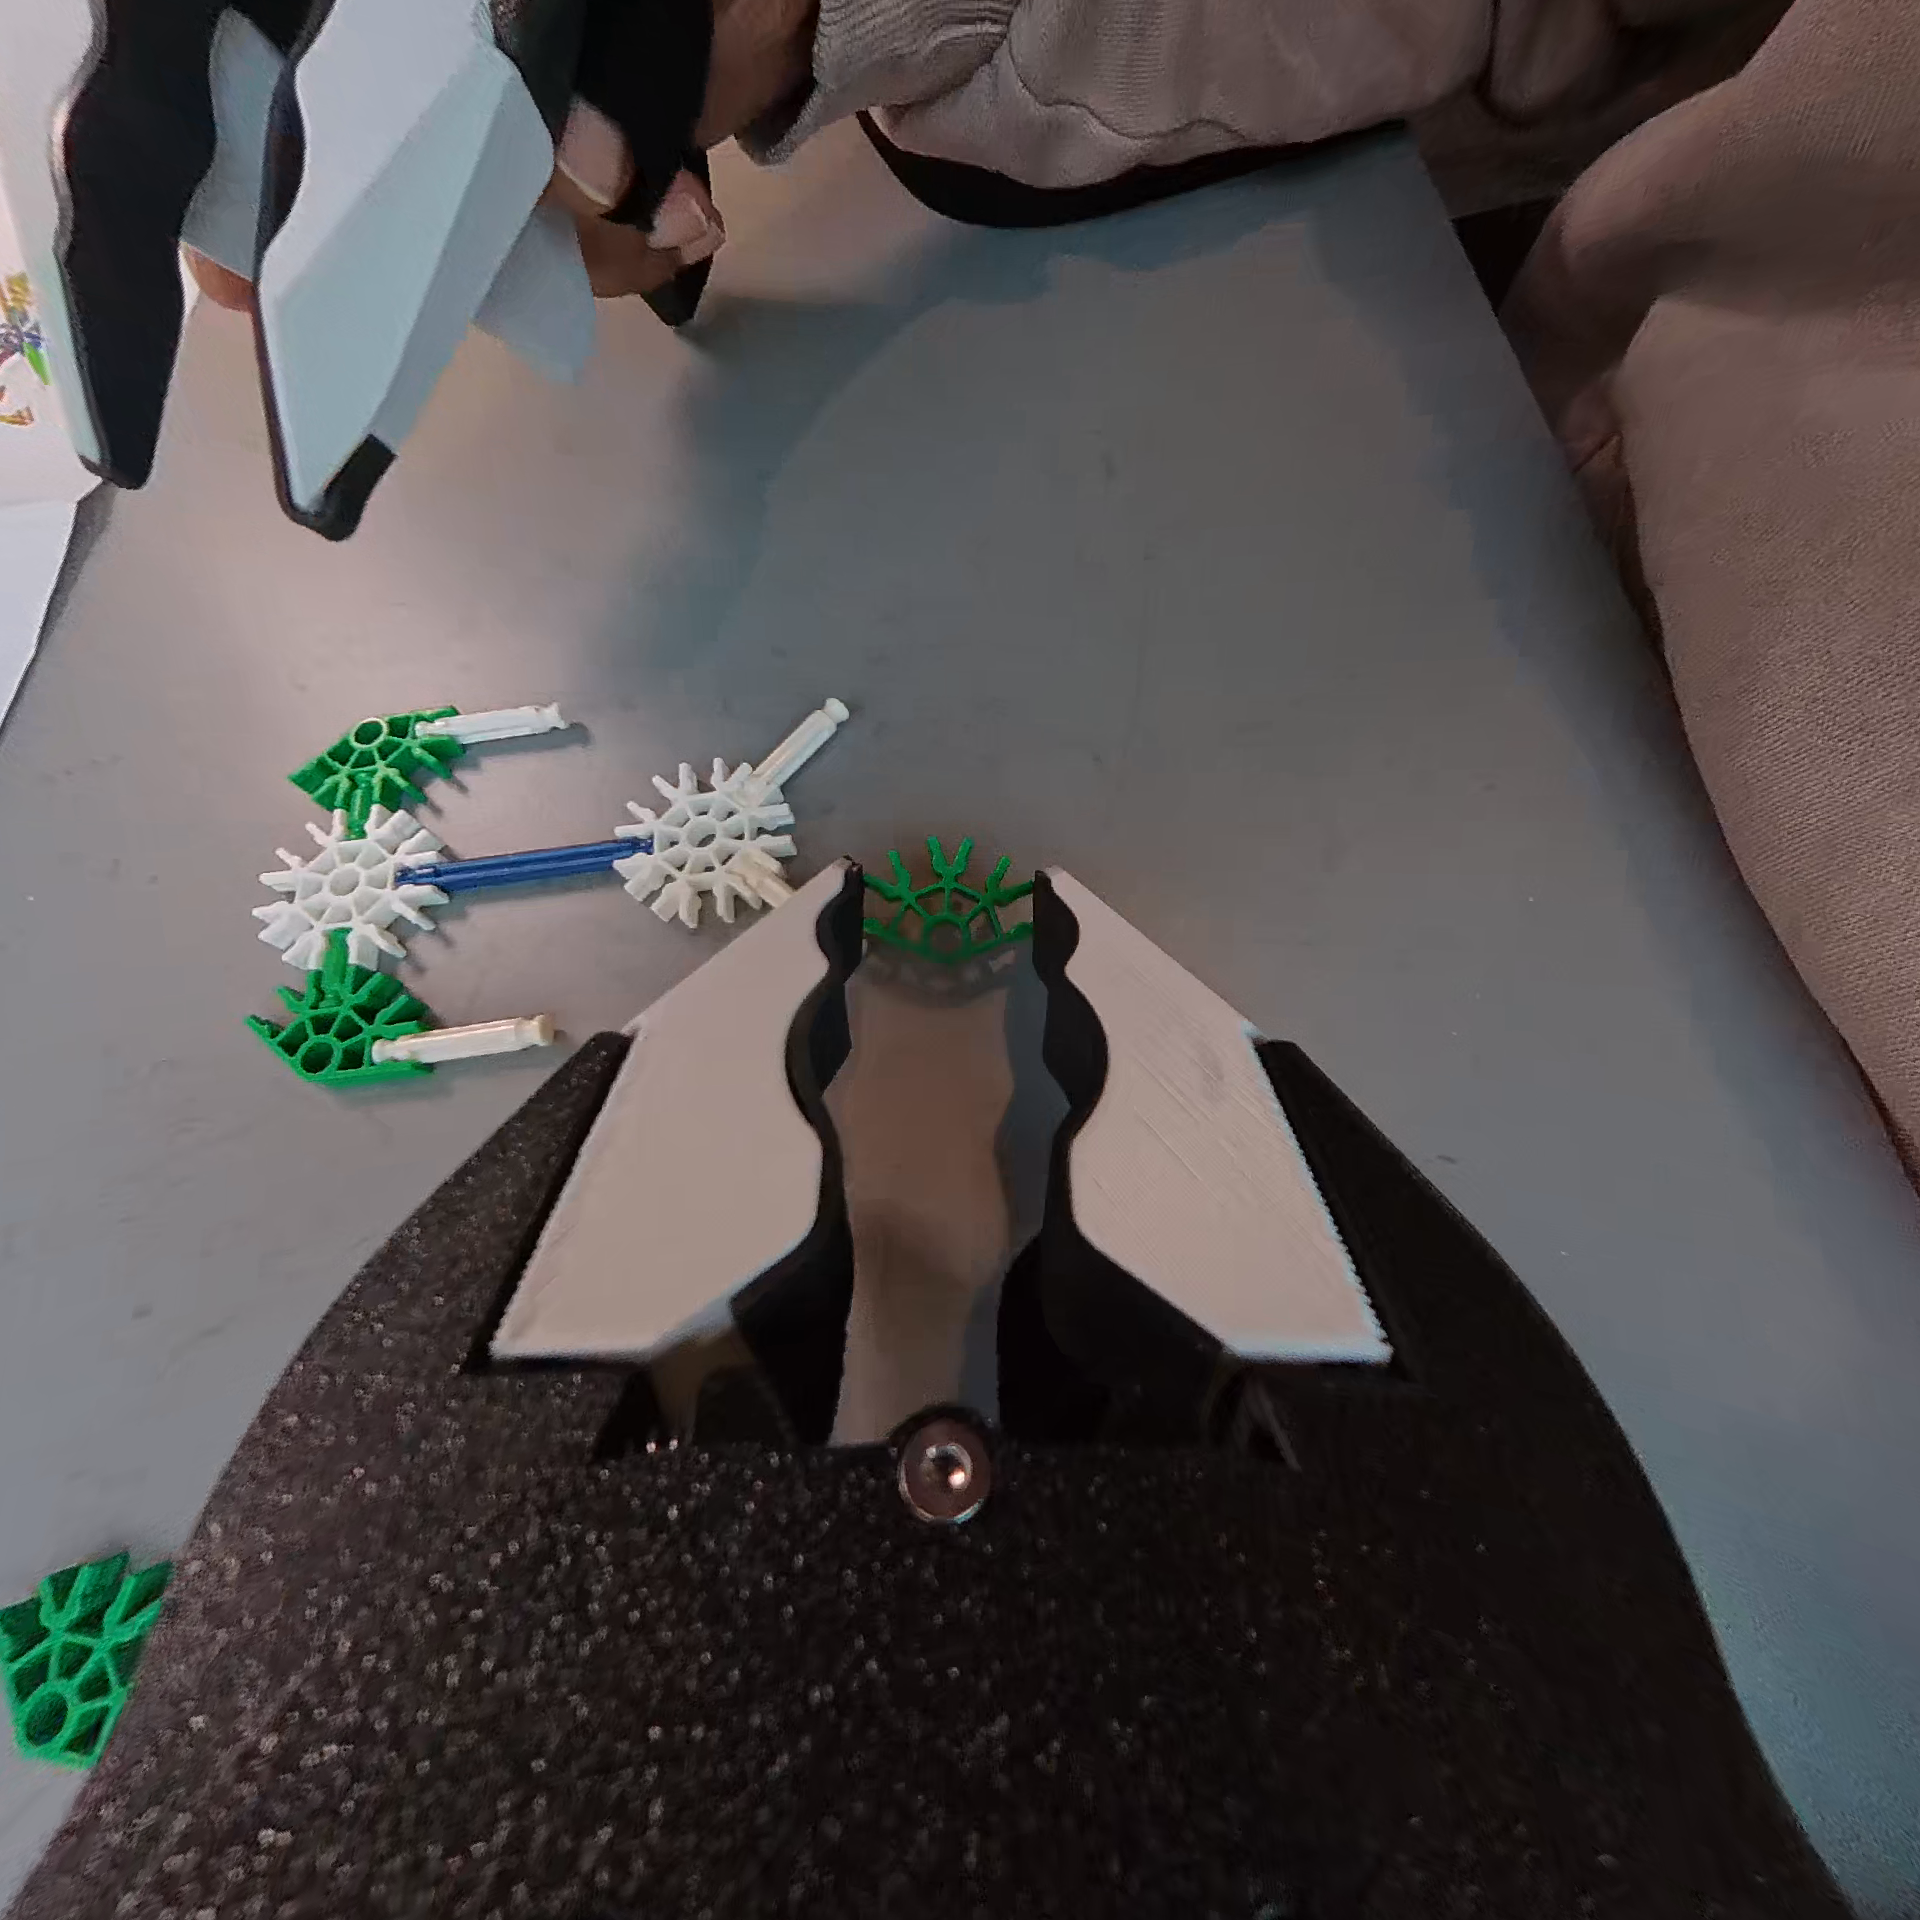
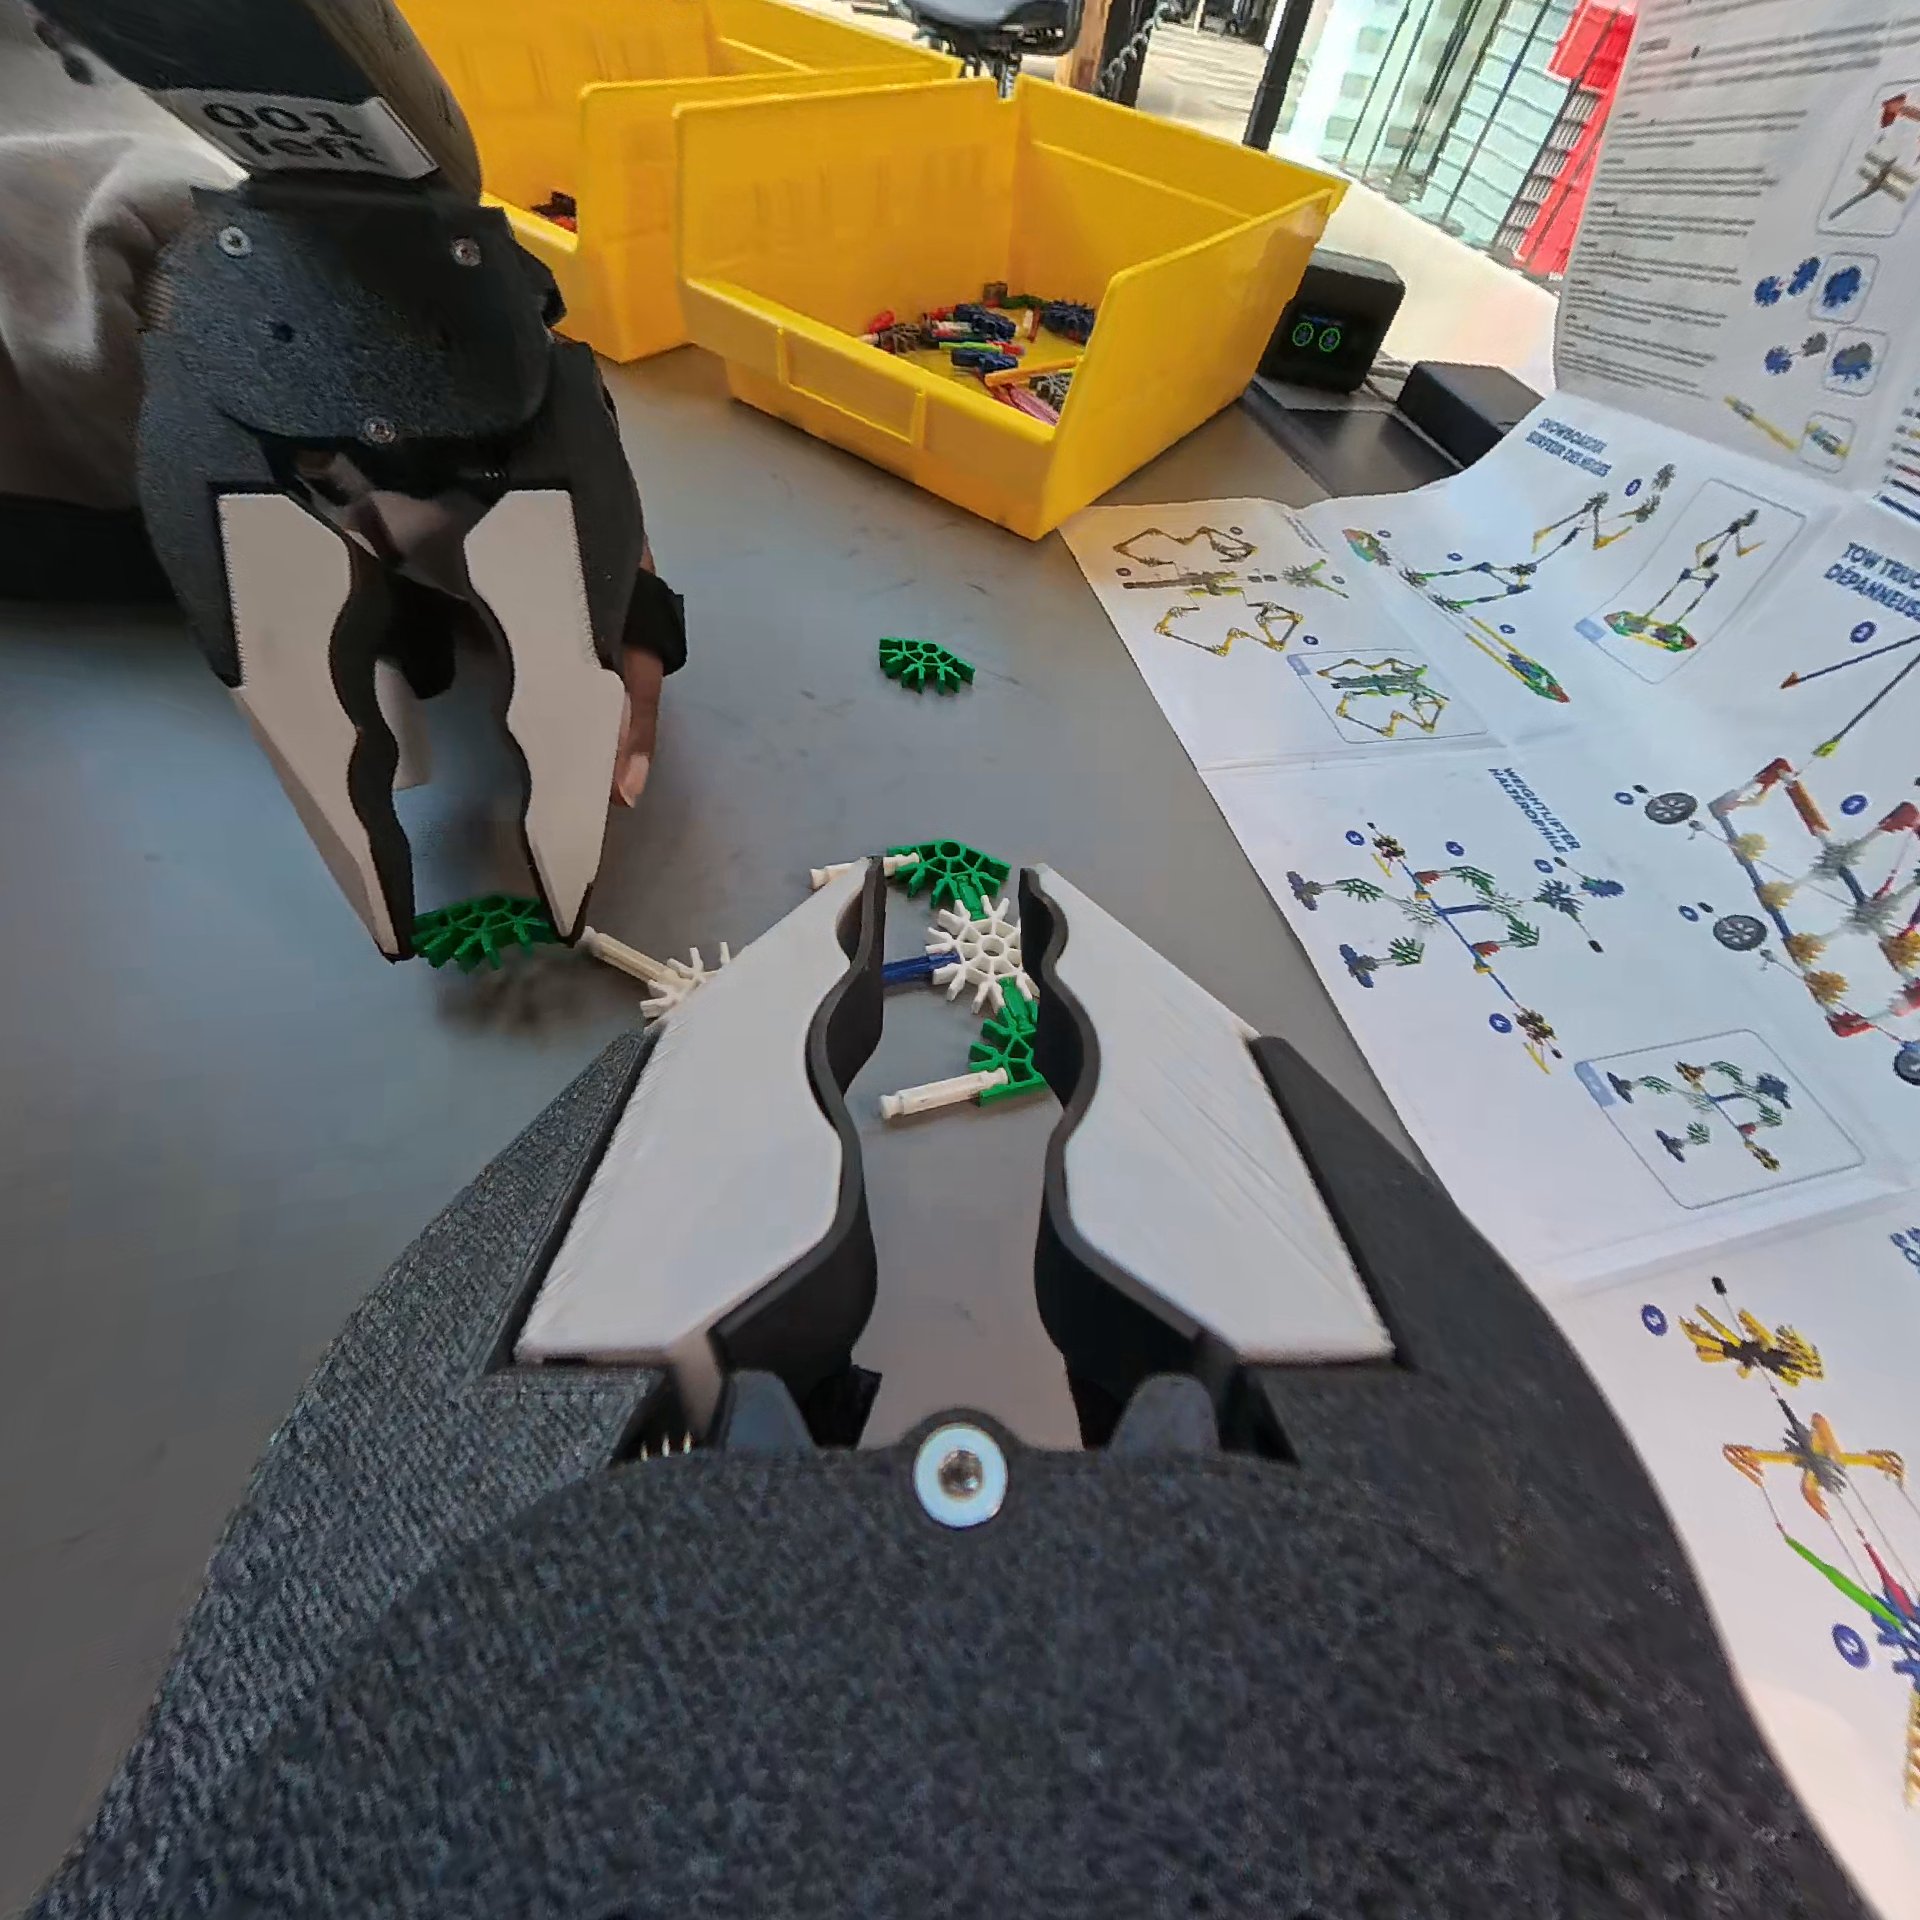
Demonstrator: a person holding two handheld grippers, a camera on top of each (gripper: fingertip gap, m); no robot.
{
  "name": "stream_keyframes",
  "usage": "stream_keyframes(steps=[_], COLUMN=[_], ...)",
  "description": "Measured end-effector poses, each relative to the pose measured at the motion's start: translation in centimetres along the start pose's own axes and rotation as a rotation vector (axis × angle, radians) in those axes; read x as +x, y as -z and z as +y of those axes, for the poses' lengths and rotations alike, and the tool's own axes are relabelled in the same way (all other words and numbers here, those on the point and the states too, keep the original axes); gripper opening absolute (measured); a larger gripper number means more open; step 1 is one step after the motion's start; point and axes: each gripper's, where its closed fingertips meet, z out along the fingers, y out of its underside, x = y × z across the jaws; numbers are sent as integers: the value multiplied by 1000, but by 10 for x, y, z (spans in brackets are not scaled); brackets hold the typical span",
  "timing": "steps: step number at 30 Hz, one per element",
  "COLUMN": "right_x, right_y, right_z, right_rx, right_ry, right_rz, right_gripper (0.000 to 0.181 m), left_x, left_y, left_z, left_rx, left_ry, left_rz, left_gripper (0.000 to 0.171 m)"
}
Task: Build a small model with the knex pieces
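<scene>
My left gripper (image 1: 948,878) is shut on a green half-round connector (image 1: 945,909) that sits low at the grey table (image 1: 1143,623), its ends against both fingertips. It also shows in the right wrist view (image 2: 483,930). Just beside it lies an assembly: two white snowflake connectors (image 1: 348,888) (image 1: 707,836) joined by a blue rod (image 1: 520,862), with two green connectors (image 1: 369,764) (image 1: 332,1023) and short white rods. My right gripper (image 2: 951,873) is open and empty above the assembly's far snowflake (image 2: 982,945). It shows at the upper left in the left wrist view (image 1: 223,499).
A loose green connector (image 2: 925,665) lies farther out, and another (image 1: 73,1652) by my left gripper body. Yellow bins (image 2: 1039,260) with small parts stand behind. A printed instruction sheet (image 2: 1558,831) covers the right side. A black device (image 2: 1330,322) sits beside it. A person's sleeve (image 1: 1143,83) borders the table. The blue rod (image 1: 520,862) lies around 7 cm away from my right fingertips.
</scene>
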Motion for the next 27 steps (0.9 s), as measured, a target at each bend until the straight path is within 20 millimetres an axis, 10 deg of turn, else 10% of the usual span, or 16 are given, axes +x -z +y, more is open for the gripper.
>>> stream_keyframes(steps=[16, 27], right_x=[-8, -10], right_y=[17, 11], right_z=[-3, 10], right_rx=[9, -44], right_ry=[81, 84], right_rz=[1, -14], right_gripper=[21, 21], left_x=[-16, -6], left_y=[24, 6], left_z=[13, 1], left_rx=[-16, -34], left_ry=[55, 2], left_rz=[-94, -107], left_gripper=[35, 39])
